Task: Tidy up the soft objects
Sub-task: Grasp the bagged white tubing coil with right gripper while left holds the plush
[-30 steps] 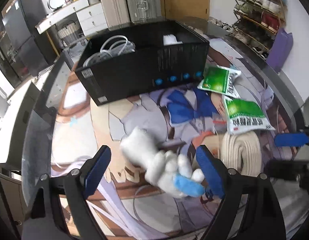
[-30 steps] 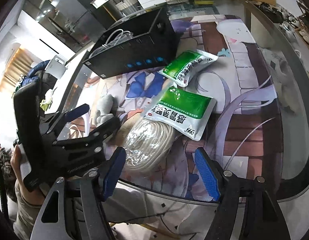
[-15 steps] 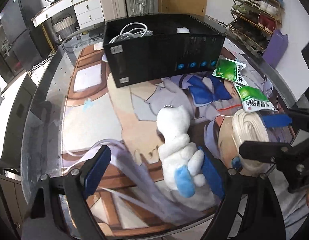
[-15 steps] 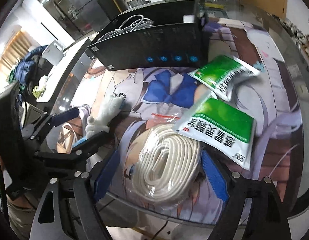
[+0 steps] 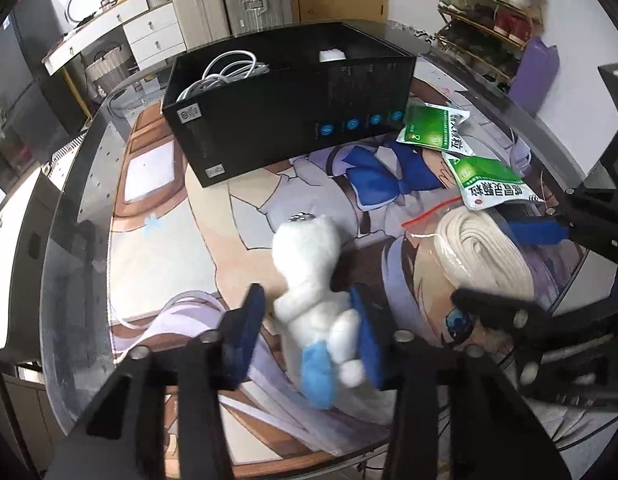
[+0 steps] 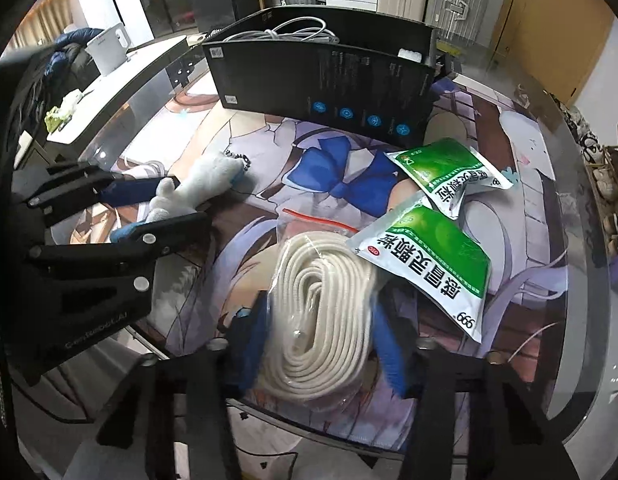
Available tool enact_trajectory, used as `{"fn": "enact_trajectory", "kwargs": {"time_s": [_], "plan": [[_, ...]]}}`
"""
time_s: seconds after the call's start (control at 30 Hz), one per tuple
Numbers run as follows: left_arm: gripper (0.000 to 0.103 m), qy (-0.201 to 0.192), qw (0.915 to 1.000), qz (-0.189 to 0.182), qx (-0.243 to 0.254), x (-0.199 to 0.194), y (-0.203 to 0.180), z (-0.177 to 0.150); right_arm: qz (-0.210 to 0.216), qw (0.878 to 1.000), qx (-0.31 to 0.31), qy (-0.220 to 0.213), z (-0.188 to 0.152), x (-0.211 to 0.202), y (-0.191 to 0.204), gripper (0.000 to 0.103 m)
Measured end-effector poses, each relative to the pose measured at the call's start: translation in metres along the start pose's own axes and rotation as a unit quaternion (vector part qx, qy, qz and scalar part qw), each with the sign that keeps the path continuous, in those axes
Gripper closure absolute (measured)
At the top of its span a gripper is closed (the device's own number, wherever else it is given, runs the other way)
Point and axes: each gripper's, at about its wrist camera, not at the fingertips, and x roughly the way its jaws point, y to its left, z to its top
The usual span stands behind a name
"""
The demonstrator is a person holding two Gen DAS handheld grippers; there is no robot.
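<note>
Now, both claws: closing at once, each round its own soft thing.
Left claw: a second ago your jaws stood wide either side of the plush; now they've come in to a narrow gap, and the blue pads press its lower body.
Plush: white with a blue patch, lying on the worktop near the front edge, head toward the box, body in your left claw.
Right claw: jaws were wide a moment back, now closing on the rope, pads hard against both sides of the coil.
Rope: cream coil in a clear bag, at the front edge just right of the plush, its far end tucked under a green pouch.
Box: black, open top, at the back of the worktop, white cable inside.
Second pouch: loose between the first pouch and the box.
Meaning: you've likely got two grips. Neither thing has lifted yet, so the carry to the box is what's left; watch that the rope doesn't drag the pouch.
</note>
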Motion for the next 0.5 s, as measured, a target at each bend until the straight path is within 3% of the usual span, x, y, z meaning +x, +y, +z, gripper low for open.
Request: {"fn": "enact_trajectory", "kwargs": {"time_s": [0.17,0.5], "plan": [[0.070,-0.009,0.9998,0.017,0.002,-0.006,0.001,0.001,0.015,1.000,-0.007,-0.009,0.000,-0.009,0.002,0.066],[0.070,-0.048,0.9988,0.012,-0.002,-0.032,0.005,0.008,0.041,0.998,0.003,-0.050,0.006,-0.034,0.001,0.066]]}}
